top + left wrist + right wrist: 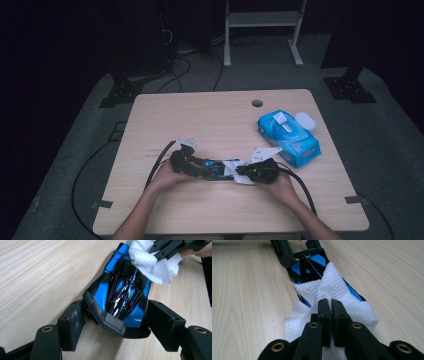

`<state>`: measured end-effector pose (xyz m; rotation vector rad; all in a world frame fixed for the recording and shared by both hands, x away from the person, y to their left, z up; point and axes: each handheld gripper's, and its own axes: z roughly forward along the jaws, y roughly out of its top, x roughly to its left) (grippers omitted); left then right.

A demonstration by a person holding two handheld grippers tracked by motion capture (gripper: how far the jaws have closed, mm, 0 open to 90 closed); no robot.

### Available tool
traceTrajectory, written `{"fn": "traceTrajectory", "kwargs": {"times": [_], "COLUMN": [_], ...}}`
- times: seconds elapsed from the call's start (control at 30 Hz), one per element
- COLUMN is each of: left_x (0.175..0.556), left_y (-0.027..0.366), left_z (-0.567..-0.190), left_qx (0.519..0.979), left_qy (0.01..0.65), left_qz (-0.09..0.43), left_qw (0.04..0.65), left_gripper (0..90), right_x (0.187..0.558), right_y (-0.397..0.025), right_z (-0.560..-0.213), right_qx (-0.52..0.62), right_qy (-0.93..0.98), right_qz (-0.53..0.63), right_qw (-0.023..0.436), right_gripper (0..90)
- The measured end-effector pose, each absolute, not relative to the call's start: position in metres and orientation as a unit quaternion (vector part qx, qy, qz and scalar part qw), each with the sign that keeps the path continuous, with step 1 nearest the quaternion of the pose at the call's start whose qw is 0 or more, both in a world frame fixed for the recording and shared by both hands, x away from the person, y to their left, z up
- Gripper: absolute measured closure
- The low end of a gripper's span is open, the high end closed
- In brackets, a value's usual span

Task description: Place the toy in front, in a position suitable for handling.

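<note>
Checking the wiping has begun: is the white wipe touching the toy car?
Touching. The left gripper view shows the white wipe, pinched by the right gripper, lying pressed on the toy car.

I count one glossy blue-and-black toy car (120,297) on my table. One crumpled white wet wipe (329,293) lies on it. One blue plastic pack of wipes (289,137) sits off to the side. And I have two black two-jaw grippers: my left gripper (115,322) and my right gripper (331,312).

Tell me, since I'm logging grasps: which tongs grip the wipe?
The right tongs, shut on the white wipe; the left tongs straddle the blue toy car instead.
</note>
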<state>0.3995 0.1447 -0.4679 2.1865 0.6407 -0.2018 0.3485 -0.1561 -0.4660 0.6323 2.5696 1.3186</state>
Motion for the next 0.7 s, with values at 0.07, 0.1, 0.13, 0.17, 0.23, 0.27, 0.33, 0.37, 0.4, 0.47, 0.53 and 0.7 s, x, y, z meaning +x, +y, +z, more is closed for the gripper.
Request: {"fn": "traceTrajectory", "kwargs": {"times": [0.07,0.1,0.13,0.17,0.23,0.27,0.33,0.37,0.4,0.47,0.53,0.7], "left_x": [0.397,0.396,0.396,0.396,0.395,0.395,0.395,0.396,0.395,0.395,0.393,0.384], "left_y": [0.146,0.146,0.147,0.148,0.149,0.149,0.150,0.150,0.150,0.151,0.150,0.150], "left_z": [-0.468,-0.468,-0.468,-0.469,-0.469,-0.469,-0.469,-0.470,-0.470,-0.470,-0.469,-0.470], "left_qx": [0.869,0.868,0.866,0.865,0.863,0.863,0.861,0.861,0.861,0.862,0.862,0.859], "left_qy": [0.252,0.253,0.252,0.253,0.253,0.254,0.255,0.255,0.253,0.250,0.250,0.241], "left_qz": [-0.073,-0.072,-0.071,-0.072,-0.071,-0.072,-0.075,-0.075,-0.074,-0.071,-0.066,-0.036], "left_qw": [0.418,0.422,0.425,0.428,0.431,0.431,0.433,0.434,0.435,0.435,0.436,0.450], "left_gripper": [32.8,33.5,35.4,37.2,38.3,38.5,39.3,39.8,39.9,40.0,40.1,41.0], "right_x": [0.348,0.348,0.348,0.348,0.347,0.347,0.348,0.348,0.348,0.347,0.347,0.346], "right_y": [-0.156,-0.156,-0.156,-0.156,-0.156,-0.156,-0.156,-0.156,-0.155,-0.155,-0.155,-0.156], "right_z": [-0.466,-0.465,-0.465,-0.465,-0.466,-0.466,-0.466,-0.466,-0.466,-0.466,-0.466,-0.465], "right_qx": [0.212,0.212,0.212,0.213,0.213,0.212,0.211,0.210,0.209,0.208,0.209,0.212], "right_qy": [0.867,0.867,0.867,0.867,0.866,0.866,0.866,0.867,0.867,0.868,0.868,0.867], "right_qz": [0.441,0.441,0.441,0.440,0.442,0.442,0.442,0.442,0.442,0.441,0.441,0.442], "right_qw": [0.094,0.095,0.095,0.095,0.095,0.096,0.095,0.095,0.096,0.097,0.096,0.090], "right_gripper": [86.0,86.0,86.1,86.1,86.1,86.1,86.2,86.1,86.1,86.1,86.1,86.0]}}
